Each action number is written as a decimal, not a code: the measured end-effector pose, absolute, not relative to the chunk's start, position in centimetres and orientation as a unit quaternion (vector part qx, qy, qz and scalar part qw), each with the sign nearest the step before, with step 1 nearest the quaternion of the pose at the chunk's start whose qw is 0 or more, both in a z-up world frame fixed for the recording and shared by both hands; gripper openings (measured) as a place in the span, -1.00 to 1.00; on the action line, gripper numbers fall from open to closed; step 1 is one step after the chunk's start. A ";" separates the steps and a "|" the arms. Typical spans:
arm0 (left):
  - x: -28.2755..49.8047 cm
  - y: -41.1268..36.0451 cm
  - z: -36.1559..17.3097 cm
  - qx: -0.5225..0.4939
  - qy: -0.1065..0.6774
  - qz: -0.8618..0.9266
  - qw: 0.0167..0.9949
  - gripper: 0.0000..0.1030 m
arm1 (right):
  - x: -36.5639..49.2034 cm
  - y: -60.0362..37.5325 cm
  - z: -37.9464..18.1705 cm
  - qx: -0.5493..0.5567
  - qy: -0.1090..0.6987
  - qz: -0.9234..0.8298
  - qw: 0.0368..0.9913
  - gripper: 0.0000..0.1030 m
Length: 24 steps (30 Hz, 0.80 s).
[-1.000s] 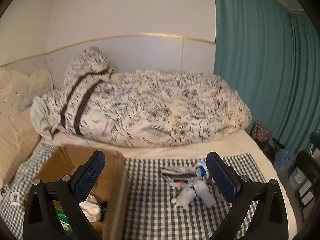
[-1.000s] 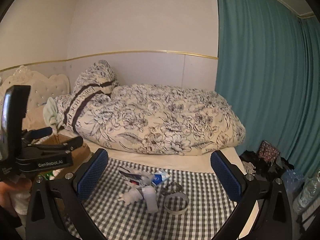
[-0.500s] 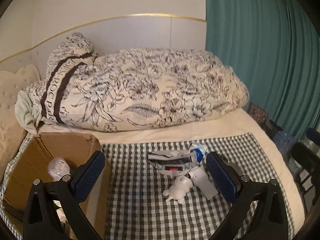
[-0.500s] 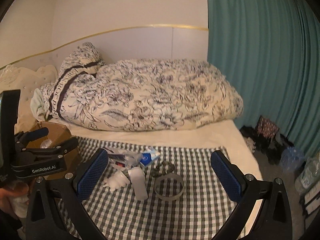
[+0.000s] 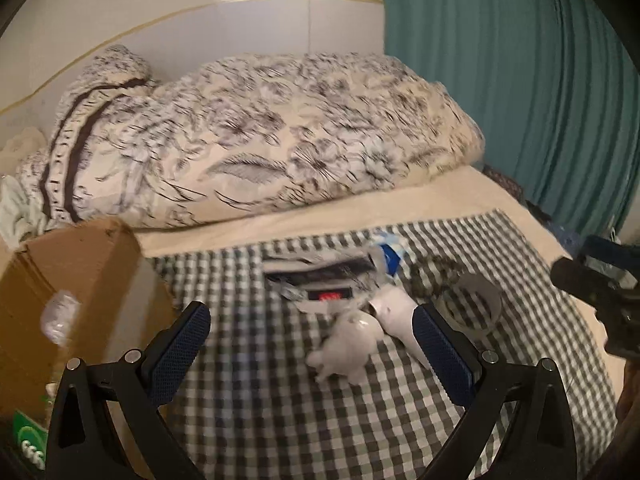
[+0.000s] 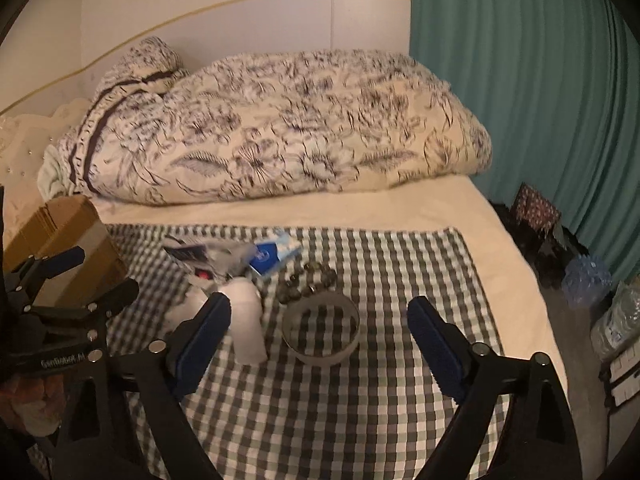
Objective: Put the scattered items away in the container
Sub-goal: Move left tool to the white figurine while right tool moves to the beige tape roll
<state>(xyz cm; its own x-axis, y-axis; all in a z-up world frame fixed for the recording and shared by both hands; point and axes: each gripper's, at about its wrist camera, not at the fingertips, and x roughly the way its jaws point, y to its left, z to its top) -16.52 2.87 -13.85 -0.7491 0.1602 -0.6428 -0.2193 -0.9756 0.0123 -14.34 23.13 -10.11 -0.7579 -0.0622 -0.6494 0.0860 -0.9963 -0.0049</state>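
On checked bedding, beside my brown cardboard box point(image 5: 76, 280), scattered items wait; I should centre my narrowing, empty right gripper point(image 6: 318, 336) over the tape ring point(image 6: 320, 330), left gripper point(image 5: 310, 342) spread, empty.

Left black two-finger gripper with blue textured pads point(image 5: 310, 346) angled downward, jaws spread wide, nothing held, right black two-finger gripper with blue pads point(image 6: 318, 340) angled downward, jaws closing, nothing gripped

You're in a home bedroom: a bed point(image 6: 360, 208) with a rumpled floral duvet point(image 6: 280, 128), a tufted cream headboard point(image 6: 24, 140) at the left, and teal curtains point(image 6: 540, 80) hanging alongside.
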 end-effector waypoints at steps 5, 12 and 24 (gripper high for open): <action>-17.1 4.3 -16.5 -0.356 0.064 0.925 0.114 1.00 | -15.6 23.5 -12.3 0.368 0.014 -0.929 0.038 0.56; -18.9 4.9 -19.2 -0.376 0.062 0.918 0.112 1.00 | -17.1 24.2 -15.1 0.395 0.008 -0.918 0.034 0.44; -21.9 5.0 -23.5 -0.415 0.048 0.902 0.112 1.00 | -19.8 25.2 -18.7 0.428 -0.003 -0.904 0.026 0.33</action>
<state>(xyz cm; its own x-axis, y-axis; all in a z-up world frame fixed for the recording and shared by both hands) -21.92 5.05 -23.50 -0.6306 0.1616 -0.7591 -0.2417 -0.9703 -0.0058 -19.78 25.16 -18.71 -0.6332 -0.0490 -0.7725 0.0433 -0.9987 0.0278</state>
